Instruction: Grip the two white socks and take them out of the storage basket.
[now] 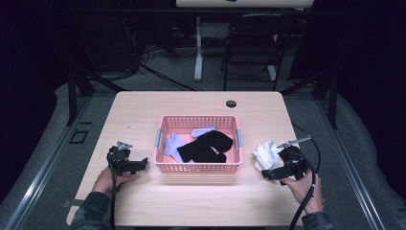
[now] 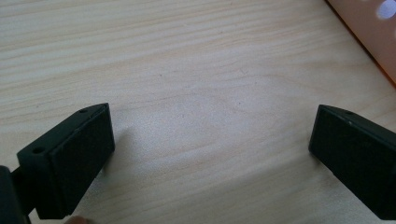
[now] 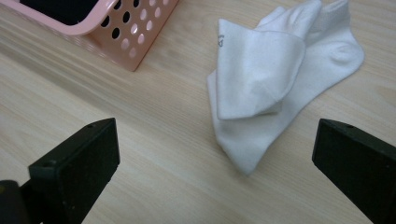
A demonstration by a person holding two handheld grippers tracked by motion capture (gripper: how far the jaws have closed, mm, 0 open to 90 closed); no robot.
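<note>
Near the table's point(image 1: 143, 201) front edge, toward its left corner: left hand-held gripper point(image 1: 140, 165), resting low on the bare wood, jaws spread wide with nothing between them point(image 2: 210, 140), pointed toward the basket's front left corner. Parked, most likely, to stay out of the way while the other side works.

Toward the front right corner: right hand-held gripper point(image 1: 266, 175), jaws standing fully apart, clamped on nothing. Just beyond its tips, white socks point(image 3: 275, 88) lying crumpled and folded over on themselves on the wood, apart from both pads. Placed close beside the basket's right end yet outside it, near the table's right edge, so probably set out separately from the rest of the laundry. Wide jaws with the hand drawn slightly short of the cloth fit either a release or a fresh approach; cannot tell which.

At the table's middle: pink basket point(image 1: 201, 165), perforated walls, holding black socks point(image 1: 206, 146) across its centre and pale lavender socks point(image 1: 174, 146) toward its left end. Kept central, presumably within easy reach of both hands.

Toward the far edge: a small dark round cable hole point(image 1: 231, 103).
</note>
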